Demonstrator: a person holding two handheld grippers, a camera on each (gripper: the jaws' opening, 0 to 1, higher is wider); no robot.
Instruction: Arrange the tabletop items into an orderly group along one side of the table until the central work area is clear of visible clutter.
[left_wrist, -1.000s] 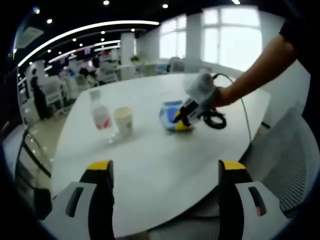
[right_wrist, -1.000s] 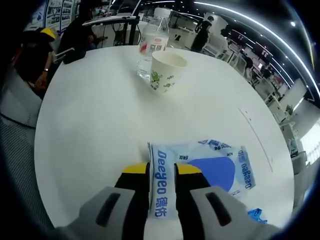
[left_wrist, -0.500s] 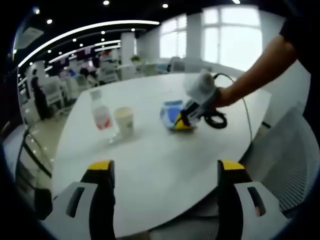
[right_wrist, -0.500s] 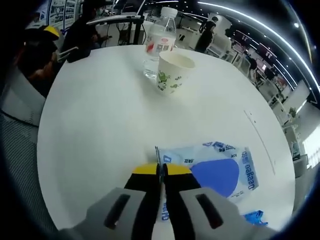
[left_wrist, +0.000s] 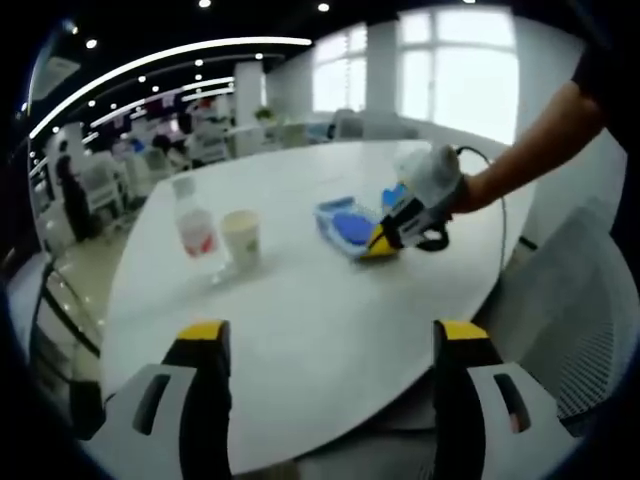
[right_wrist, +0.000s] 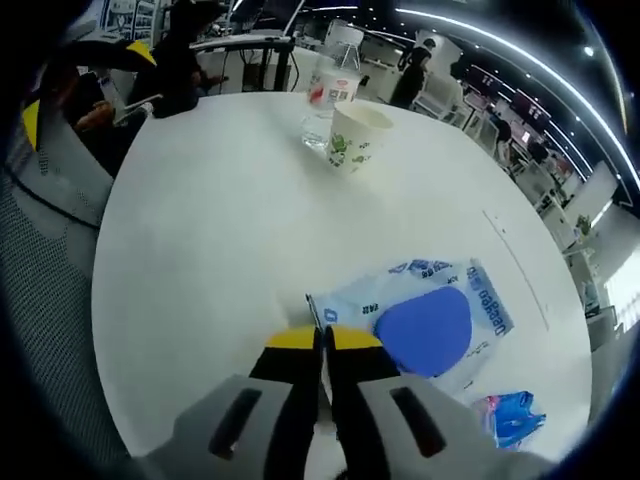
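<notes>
A blue-and-white wet-wipes pack (right_wrist: 432, 325) lies on the round white table (right_wrist: 220, 230). My right gripper (right_wrist: 320, 340) is shut on the pack's near edge, and from the left gripper view that gripper (left_wrist: 385, 238) pinches the pack (left_wrist: 345, 220) from the right. A paper cup (right_wrist: 357, 140) stands beside a clear water bottle (right_wrist: 325, 100) with a red label at the far side. The cup (left_wrist: 241, 238) and the bottle (left_wrist: 195, 228) stand together left of the pack. My left gripper (left_wrist: 332, 335) hangs open over the table's near edge, holding nothing.
A small blue packet (right_wrist: 510, 418) lies near the table edge beside the pack. A coiled black cable (left_wrist: 437, 237) sits by the right gripper. Mesh chairs stand at the table's edge (left_wrist: 575, 330) (right_wrist: 45, 260). Office desks and people fill the background.
The right gripper's jaws closed on the pack's edge, then drew the pack away from the cup and bottle, turning it. The left gripper stayed open.
</notes>
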